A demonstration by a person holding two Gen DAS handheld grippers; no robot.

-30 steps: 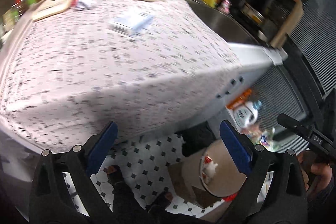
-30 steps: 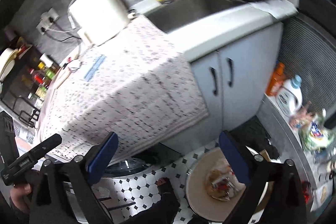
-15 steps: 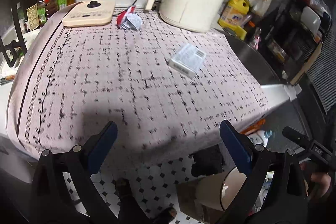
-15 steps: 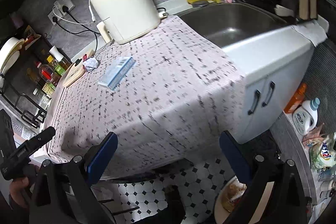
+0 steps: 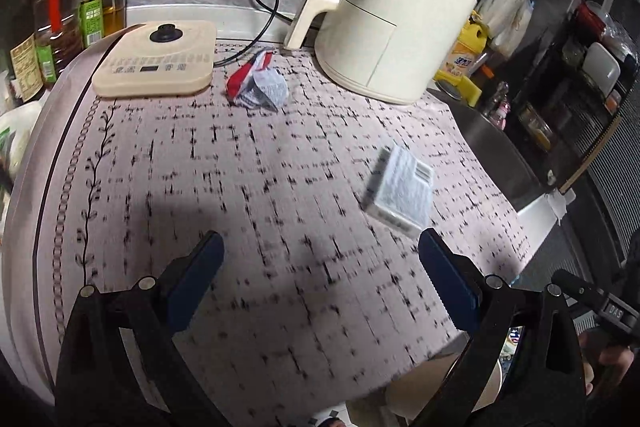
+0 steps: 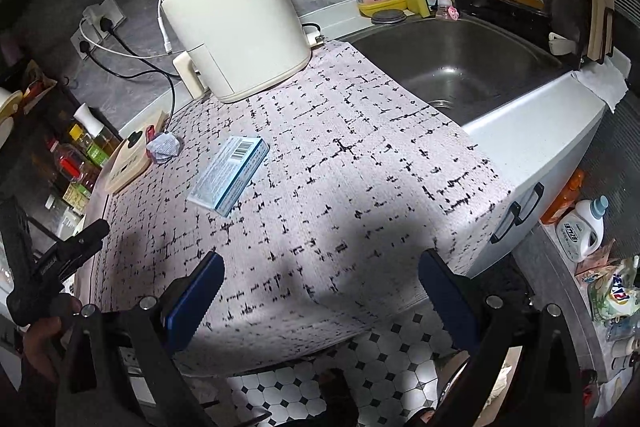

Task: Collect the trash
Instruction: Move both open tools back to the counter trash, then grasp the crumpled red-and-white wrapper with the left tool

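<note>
Both wrist views look down over the countertop point(image 5: 280, 167) – sharing its cloth.

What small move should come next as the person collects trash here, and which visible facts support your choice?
Probably move the right gripper forward toward the flat blue-and-white box. Both it and the left gripper are open and empty above the patterned cloth; the box lies nearer than the crumpled wrapper by the induction cooker.

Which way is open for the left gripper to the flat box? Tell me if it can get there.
Probably yes. The left gripper is open and empty, and only bare tablecloth lies between it and the flat box, ahead to its right.
</note>
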